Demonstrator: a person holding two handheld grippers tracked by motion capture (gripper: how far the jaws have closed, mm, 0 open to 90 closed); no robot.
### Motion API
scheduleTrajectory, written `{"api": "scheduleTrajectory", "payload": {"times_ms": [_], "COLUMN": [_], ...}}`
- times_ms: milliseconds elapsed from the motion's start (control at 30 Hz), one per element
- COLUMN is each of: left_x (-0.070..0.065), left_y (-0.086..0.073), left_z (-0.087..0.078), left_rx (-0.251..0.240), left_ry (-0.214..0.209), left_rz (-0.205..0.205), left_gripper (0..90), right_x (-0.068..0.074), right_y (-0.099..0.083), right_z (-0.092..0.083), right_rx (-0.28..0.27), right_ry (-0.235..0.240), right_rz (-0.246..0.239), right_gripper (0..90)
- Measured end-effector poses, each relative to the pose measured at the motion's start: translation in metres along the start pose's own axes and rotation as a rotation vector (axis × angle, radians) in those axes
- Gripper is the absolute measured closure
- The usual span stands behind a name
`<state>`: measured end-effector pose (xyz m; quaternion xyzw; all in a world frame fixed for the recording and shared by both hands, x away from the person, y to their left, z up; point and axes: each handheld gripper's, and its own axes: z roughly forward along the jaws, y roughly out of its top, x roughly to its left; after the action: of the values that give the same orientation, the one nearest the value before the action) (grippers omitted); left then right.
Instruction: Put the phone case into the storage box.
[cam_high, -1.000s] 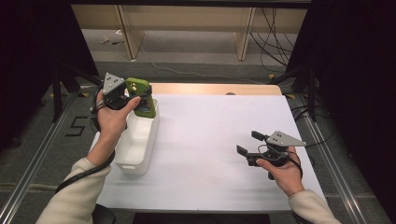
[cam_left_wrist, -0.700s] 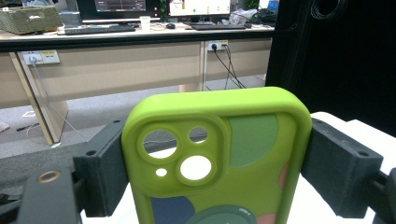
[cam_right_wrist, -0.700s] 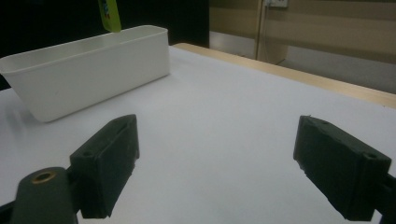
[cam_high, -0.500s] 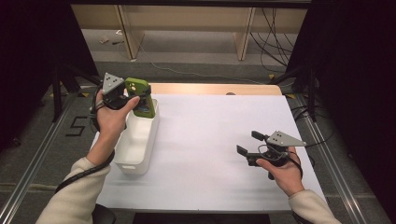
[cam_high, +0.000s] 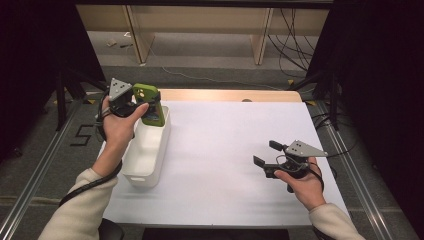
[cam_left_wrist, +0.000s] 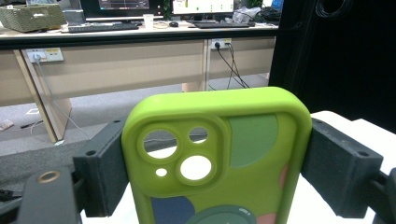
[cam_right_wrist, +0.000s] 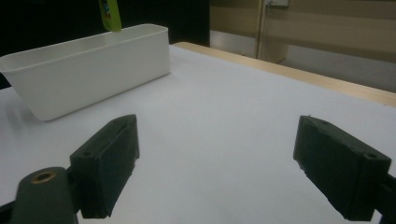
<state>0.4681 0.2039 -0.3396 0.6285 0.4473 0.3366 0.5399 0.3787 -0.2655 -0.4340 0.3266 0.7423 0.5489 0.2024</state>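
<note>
Green phone case (cam_high: 149, 104) stays clamped above the white bin (cam_high: 145, 150), unmoved.

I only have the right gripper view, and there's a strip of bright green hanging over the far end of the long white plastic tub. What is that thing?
Observer: It is a lime-green phone case with round camera cut-outs and darker green, blue and pink patches.
Operator: Is it resting in the tub or being held?
Observer: Held; the left hand-held gripper has one black jaw pressed on each long edge of the case.
Operator: How does it sit over the long white plastic tub?
Observer: In the high view the case stands upright, camera end up, above the tub's far end.
Operator: And my own hand-held gripper?
Observer: The right hand-held gripper is low over the white table cover, jaws apart, holding nothing.
</note>
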Motion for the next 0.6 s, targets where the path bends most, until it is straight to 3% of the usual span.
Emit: {"api": "scheduleTrajectory", "payload": {"times_ms": [600], "left_x": [0.0034], "left_y": [-0.0021], "left_z": [0.002], "left_rx": [0.011], "left_ry": [0.008], "left_rz": [0.01], "left_gripper": [16.1], "right_x": [-0.0001], "right_y": [-0.0001], "right_z": [0.0], "right_rx": [0.0], "right_ry": [0.0], "right_rz": [0.002], "right_gripper": [15.6]}}
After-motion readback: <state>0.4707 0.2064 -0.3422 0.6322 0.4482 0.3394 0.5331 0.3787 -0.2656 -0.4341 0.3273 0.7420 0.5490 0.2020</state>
